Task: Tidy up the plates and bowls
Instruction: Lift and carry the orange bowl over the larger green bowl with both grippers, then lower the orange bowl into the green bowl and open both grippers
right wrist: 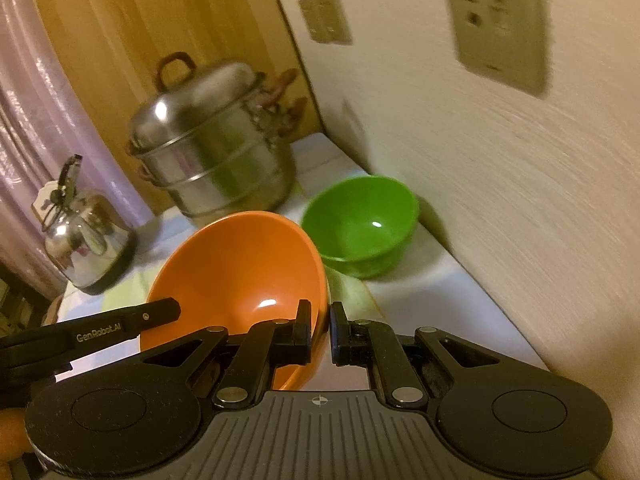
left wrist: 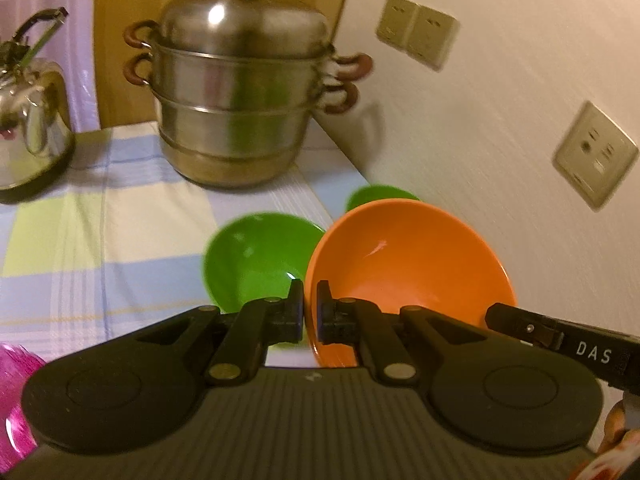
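An orange bowl [left wrist: 412, 256] is held tilted above the checked tablecloth, pinched by both grippers. My left gripper [left wrist: 310, 308] is shut on its left rim. My right gripper [right wrist: 320, 330] is shut on its right rim [right wrist: 240, 264]. The right gripper's finger shows at the right of the left wrist view [left wrist: 532, 326]. A green bowl [left wrist: 256, 256] sits on the cloth just left of the orange one. A second green bowl [right wrist: 360, 224] stands upright near the wall; its rim peeks out behind the orange bowl in the left wrist view [left wrist: 376, 196].
A stacked steel steamer pot [left wrist: 240, 92] stands at the back, a steel kettle [left wrist: 32, 120] at the far left. The wall with sockets [left wrist: 596, 156] runs close along the right. A pink object [left wrist: 16, 400] lies at the lower left.
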Demonstrator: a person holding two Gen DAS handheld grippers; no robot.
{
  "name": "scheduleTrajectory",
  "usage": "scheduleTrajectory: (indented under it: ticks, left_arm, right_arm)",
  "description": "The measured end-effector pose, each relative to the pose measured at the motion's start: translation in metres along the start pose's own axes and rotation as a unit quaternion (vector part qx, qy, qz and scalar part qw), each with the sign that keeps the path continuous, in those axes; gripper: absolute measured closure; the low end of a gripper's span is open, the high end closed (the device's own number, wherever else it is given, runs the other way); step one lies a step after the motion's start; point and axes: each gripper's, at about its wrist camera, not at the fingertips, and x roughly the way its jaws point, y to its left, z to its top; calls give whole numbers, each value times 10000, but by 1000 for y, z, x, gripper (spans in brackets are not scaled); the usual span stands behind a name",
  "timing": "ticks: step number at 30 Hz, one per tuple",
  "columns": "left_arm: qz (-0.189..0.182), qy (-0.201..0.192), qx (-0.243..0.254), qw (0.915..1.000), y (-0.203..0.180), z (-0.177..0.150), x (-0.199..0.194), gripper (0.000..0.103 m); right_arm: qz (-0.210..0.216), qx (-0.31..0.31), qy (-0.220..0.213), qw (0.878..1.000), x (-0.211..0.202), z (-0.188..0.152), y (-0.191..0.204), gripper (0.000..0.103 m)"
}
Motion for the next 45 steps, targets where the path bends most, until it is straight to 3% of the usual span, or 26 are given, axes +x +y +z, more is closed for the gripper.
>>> scheduleTrajectory:
  ticks: [14,25,39,41,44,45]
  left_arm:
    - [288,111,-313,9990,50,43,54,98]
    - [432,337,-443,9975,71,28,97,98]
    - [507,341,-471,9970,78,20,110,98]
    - [463,306,-476,9973,78,19,110,92]
    - [431,240,-462,9977,76,17,107,89]
    - [437,199,-450,9978,75,17,105,89]
  right_arm:
    - [244,-58,340,9991,87,45,28,95]
    - [182,-67,724,9972,148,41,26,95]
    - [169,-223,848,9960,173,29,22,95]
    - [169,-177,844,9961,173,31,21,94]
    - [267,-141,761,9966,170,30,20,84]
    - [317,-130,717,9968,168,29,20,70]
